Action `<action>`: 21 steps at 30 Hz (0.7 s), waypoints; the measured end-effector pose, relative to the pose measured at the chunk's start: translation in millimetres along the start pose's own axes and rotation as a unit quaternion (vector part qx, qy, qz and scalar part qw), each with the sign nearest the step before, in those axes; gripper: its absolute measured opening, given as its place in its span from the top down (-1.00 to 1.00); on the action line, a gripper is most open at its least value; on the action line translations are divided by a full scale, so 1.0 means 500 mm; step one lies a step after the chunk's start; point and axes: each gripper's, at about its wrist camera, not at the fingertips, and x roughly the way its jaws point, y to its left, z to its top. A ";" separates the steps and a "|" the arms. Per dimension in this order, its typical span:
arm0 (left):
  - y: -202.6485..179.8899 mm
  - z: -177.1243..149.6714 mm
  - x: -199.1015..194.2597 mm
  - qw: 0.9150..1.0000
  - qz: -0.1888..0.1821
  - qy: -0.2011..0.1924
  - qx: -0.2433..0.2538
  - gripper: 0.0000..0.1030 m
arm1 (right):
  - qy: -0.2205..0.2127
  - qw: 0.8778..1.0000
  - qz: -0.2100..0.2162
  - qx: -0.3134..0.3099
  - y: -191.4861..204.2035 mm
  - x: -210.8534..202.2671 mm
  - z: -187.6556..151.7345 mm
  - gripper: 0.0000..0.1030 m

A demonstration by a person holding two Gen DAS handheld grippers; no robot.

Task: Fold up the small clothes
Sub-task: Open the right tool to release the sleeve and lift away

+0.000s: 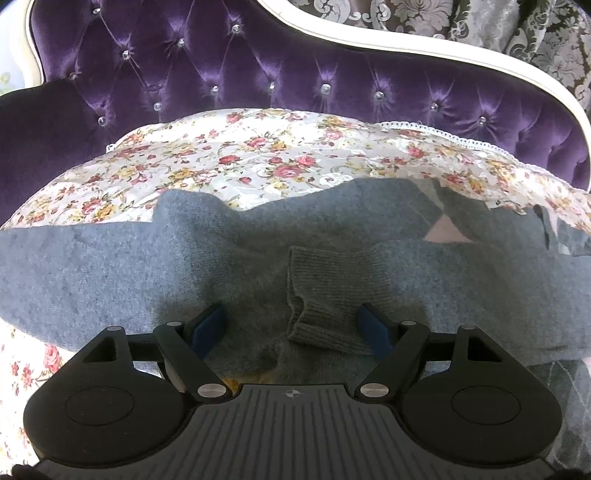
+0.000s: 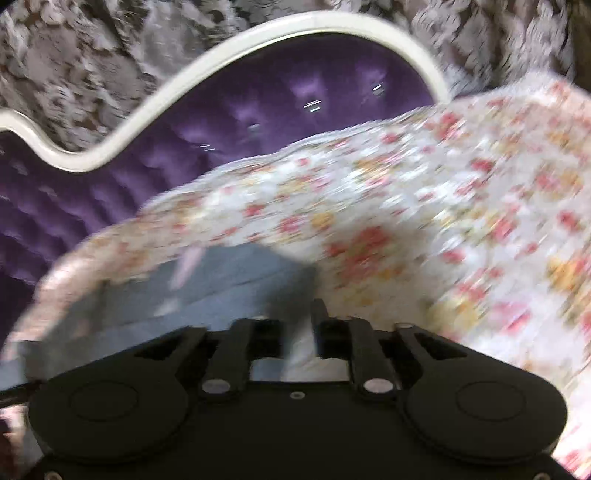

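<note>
A grey knit sweater (image 1: 147, 266) lies spread across the floral bedspread (image 1: 258, 155). One sleeve is folded over it, and its ribbed cuff (image 1: 325, 295) lies between the blue pads (image 1: 208, 326) of my left gripper (image 1: 291, 325). That gripper is open and hovers just over the cloth, its pads clear of the cuff. The right wrist view is badly blurred. There my right gripper (image 2: 299, 317) sits at the right corner of the sweater (image 2: 207, 288). A narrow gap shows between its fingers, with pale fabric visible through it.
A purple tufted headboard (image 1: 258, 74) with a white curved frame (image 1: 406, 48) rises behind the bed. Patterned grey curtains (image 1: 498, 29) hang beyond it. Bare floral bedspread (image 2: 461, 221) stretches to the right of the sweater.
</note>
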 end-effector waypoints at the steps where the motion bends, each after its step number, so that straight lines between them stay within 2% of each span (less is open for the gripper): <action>1: -0.002 0.000 -0.002 1.000 -0.001 -0.002 -0.002 -0.50 | 0.006 1.000 0.014 0.004 0.004 0.000 -0.007 0.01; 4: -0.002 -0.001 -0.018 1.000 -0.010 -0.012 -0.019 -0.49 | 0.031 0.999 0.025 0.000 0.021 0.015 -0.024 -0.01; 5: -0.002 -0.001 -0.024 1.000 -0.012 -0.016 -0.023 -0.49 | 0.035 0.999 0.022 -0.005 0.025 0.020 -0.029 0.09; 6: -0.003 -0.001 -0.032 0.999 -0.014 -0.021 -0.025 -0.49 | 0.034 0.999 0.016 -0.018 0.031 0.021 -0.032 0.83; 9: -0.008 -0.001 -0.046 0.999 -0.021 -0.021 -0.016 -0.49 | 0.020 0.997 -0.025 -0.068 0.052 0.009 -0.029 0.79; 11: -0.011 -0.003 -0.048 1.000 -0.021 -0.014 -0.007 -0.49 | 0.019 0.996 -0.049 -0.069 0.047 0.008 -0.027 0.79; 14: -0.012 -0.012 -0.047 1.000 -0.025 -0.002 0.002 -0.49 | 0.027 0.995 -0.049 -0.077 0.042 0.022 -0.035 0.76; 15: -0.011 -0.016 -0.047 0.999 -0.031 0.005 0.008 -0.49 | 0.024 0.995 -0.056 -0.083 0.046 0.019 -0.036 0.69; 16: -0.010 -0.020 -0.048 0.999 -0.040 0.013 0.013 -0.49 | 0.019 0.994 -0.063 -0.082 0.049 0.013 -0.035 0.32; 17: -0.008 -0.024 -0.050 0.998 -0.050 0.022 0.015 -0.49 | 0.008 0.994 -0.073 -0.078 0.053 0.005 -0.033 0.15; 18: -0.005 -0.028 -0.053 0.998 -0.059 0.028 0.015 -0.49 | -0.007 0.993 -0.082 -0.082 0.060 -0.007 -0.032 -0.10; 21: 0.002 -0.045 -0.069 0.998 -0.061 0.031 0.006 -0.49 | -0.035 0.987 -0.084 -0.131 0.086 -0.021 -0.033 -0.46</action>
